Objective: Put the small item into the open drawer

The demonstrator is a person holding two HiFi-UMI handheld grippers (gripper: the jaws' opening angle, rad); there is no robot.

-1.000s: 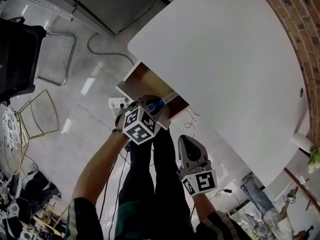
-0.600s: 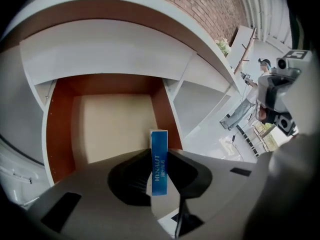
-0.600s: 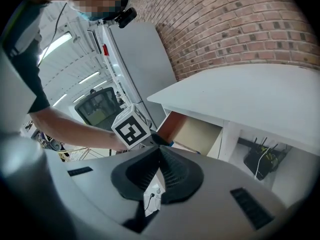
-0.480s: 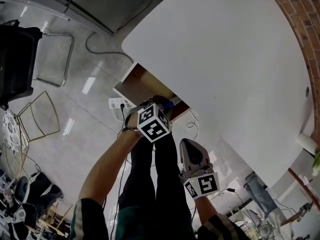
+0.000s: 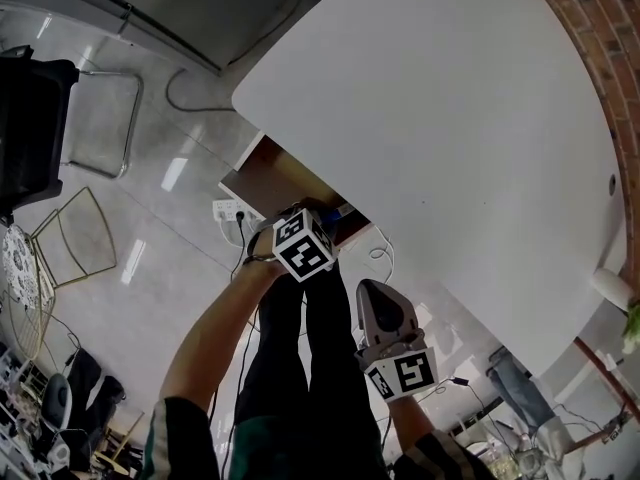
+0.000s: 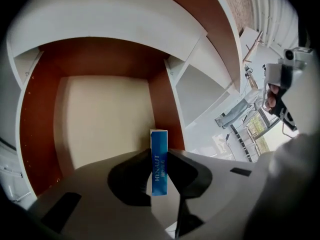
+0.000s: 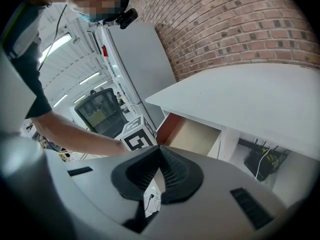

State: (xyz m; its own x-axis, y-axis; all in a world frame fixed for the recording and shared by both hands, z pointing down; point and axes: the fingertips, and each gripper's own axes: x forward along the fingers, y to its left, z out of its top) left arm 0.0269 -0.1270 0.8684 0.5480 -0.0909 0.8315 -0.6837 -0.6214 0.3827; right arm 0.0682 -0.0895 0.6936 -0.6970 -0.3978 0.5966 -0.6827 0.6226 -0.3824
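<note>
A small blue box (image 6: 159, 161) with white lettering stands upright between the jaws of my left gripper (image 6: 159, 170), which is shut on it. It hangs over the open drawer (image 6: 102, 121), above the pale bottom near the right red-brown wall. From the head view the left gripper (image 5: 318, 223) reaches over the drawer (image 5: 262, 168) that sticks out from under the white table (image 5: 450, 138); the box itself is hidden there. My right gripper (image 5: 375, 303) hovers lower, apart from the drawer, its jaws shut with nothing between them (image 7: 159, 171).
A white power strip (image 5: 232, 210) and cables lie on the floor beside the drawer. A wire chair (image 5: 65, 238) and a black chair (image 5: 30, 118) stand at the left. A brick wall (image 5: 600, 58) runs along the table's far side.
My left gripper has moved forward and slightly right, over the drawer; the blue box seen at its tip a second ago is now hidden in the head view. The right gripper barely moved.
</note>
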